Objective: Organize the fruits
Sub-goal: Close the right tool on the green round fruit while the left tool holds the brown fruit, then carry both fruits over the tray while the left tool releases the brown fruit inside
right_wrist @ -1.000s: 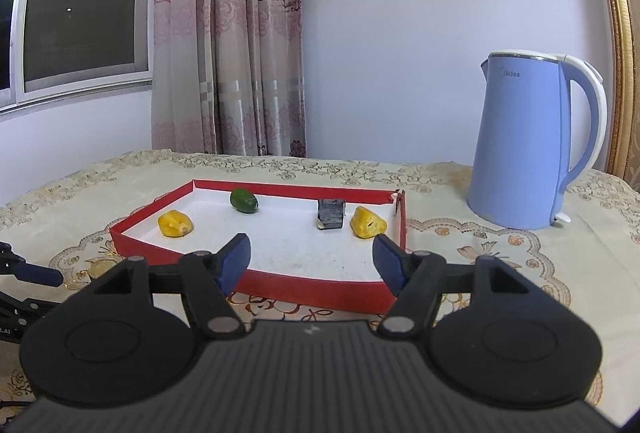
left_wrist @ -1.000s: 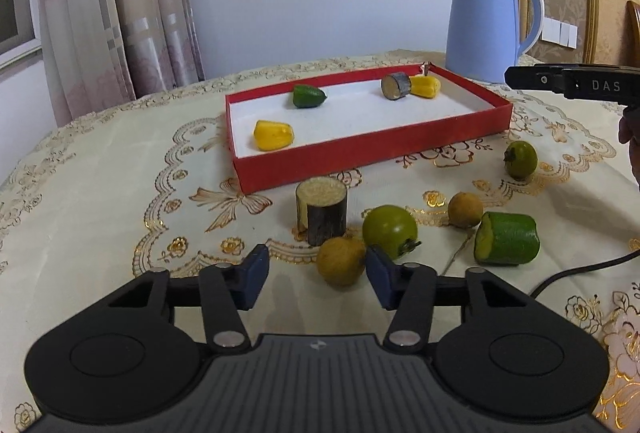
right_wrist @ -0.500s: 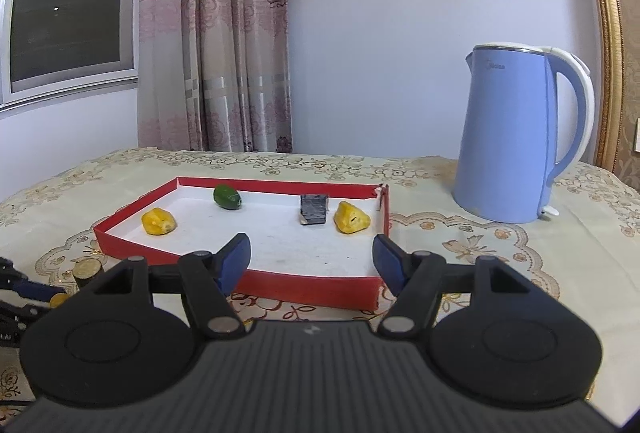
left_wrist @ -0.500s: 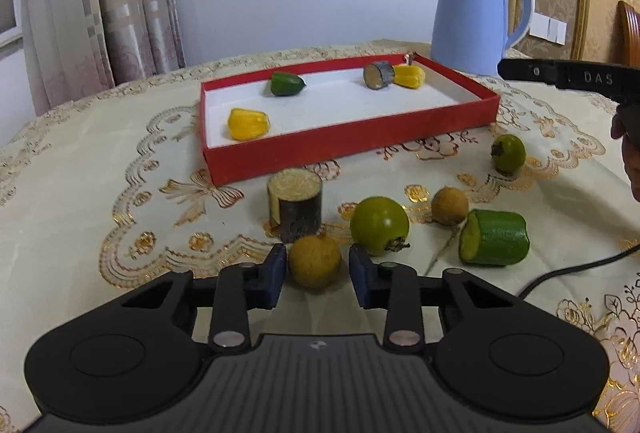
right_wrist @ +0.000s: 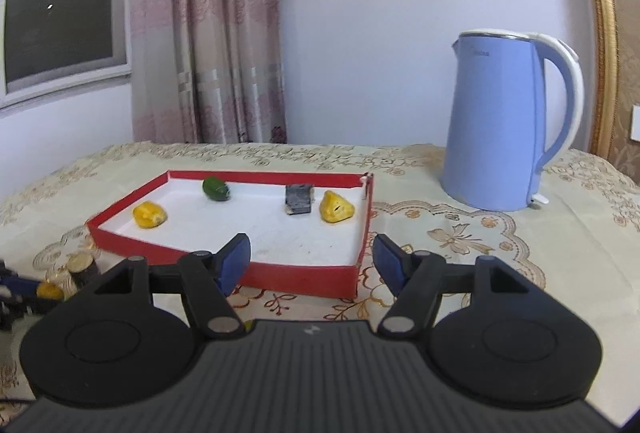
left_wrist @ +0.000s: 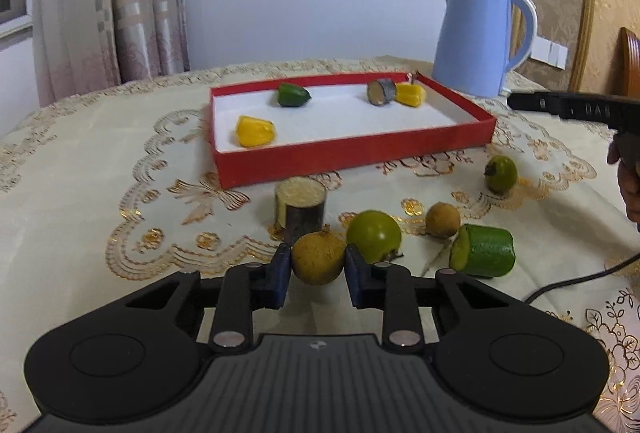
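My left gripper [left_wrist: 317, 275] is shut on a round brown fruit [left_wrist: 318, 258], its blue pads pressed to both sides, low over the tablecloth. Just beyond lie a green round fruit [left_wrist: 374, 235], a dark cut cylinder [left_wrist: 301, 208], a second brown fruit [left_wrist: 442, 220], a green cut chunk [left_wrist: 484, 251] and a small green fruit [left_wrist: 501, 174]. The red tray [left_wrist: 352, 149] holds two yellow pieces, a green piece and a dark piece. My right gripper [right_wrist: 312, 263] stands open with nothing between its fingers, hovering before the tray's [right_wrist: 288, 278] near wall.
A blue kettle [left_wrist: 480, 41] stands behind the tray at the right. A black cable [left_wrist: 580, 281] crosses the cloth at the right. The right-hand tool [left_wrist: 576, 109] and a hand reach in from the right edge of the left wrist view. Curtain and wall lie behind the table.
My left gripper's jaws have closed from wide apart onto the brown fruit. The right gripper stays open, its view shifted only slightly.
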Available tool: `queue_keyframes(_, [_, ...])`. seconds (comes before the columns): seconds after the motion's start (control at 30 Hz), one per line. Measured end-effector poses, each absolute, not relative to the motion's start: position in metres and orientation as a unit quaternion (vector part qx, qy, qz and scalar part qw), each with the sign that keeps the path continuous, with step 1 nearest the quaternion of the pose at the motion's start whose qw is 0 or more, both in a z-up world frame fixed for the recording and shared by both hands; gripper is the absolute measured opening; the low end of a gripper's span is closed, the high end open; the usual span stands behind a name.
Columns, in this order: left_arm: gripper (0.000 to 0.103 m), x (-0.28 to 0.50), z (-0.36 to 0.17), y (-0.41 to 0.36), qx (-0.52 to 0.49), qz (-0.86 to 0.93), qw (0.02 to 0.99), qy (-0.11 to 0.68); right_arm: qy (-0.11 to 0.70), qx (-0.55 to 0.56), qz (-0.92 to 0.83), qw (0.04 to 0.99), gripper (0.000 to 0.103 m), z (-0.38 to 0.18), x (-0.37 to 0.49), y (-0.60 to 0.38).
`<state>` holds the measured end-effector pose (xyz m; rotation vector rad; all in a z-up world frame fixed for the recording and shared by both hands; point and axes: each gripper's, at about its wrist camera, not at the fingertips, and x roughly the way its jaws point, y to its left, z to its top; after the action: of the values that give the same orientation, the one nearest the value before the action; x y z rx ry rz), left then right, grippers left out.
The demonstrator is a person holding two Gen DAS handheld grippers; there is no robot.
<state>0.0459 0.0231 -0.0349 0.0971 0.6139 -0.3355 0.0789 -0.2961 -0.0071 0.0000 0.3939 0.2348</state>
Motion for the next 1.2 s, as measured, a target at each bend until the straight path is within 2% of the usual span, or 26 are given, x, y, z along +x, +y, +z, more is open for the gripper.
queue_keyframes(0.17, [0.028, 0.04, -0.024, 0.029, 0.041, -0.149, 0.946, 0.284, 0.224, -0.045, 0.153, 0.961, 0.065, -0.015, 0.081, -0.28])
queue_keyframes(0.27, [0.028, 0.038, -0.019, 0.03, 0.043, -0.139, 0.95, 0.276, 0.239, -0.068, 0.163, 0.955, 0.056, -0.021, 0.081, -0.27])
queue_keyframes(0.47, [0.028, 0.035, -0.016, 0.029, 0.042, -0.142, 0.952, 0.266, 0.265, -0.095, 0.178, 0.943, 0.053, -0.03, 0.083, -0.261])
queue_keyframes(0.6, [0.028, 0.033, -0.016, 0.03, 0.04, -0.141, 0.953, 0.266, 0.279, -0.107, 0.186, 0.936, 0.044, -0.035, 0.084, -0.257])
queue_keyframes(0.87, [0.028, 0.032, -0.015, 0.032, 0.038, -0.142, 0.953, 0.265, 0.296, -0.128, 0.183, 0.929, 0.036, -0.041, 0.086, -0.252])
queue_keyframes(1.2, [0.028, 0.031, -0.015, 0.031, 0.036, -0.141, 0.954, 0.264, 0.293, -0.142, 0.181, 0.928, 0.032, -0.041, 0.086, -0.25])
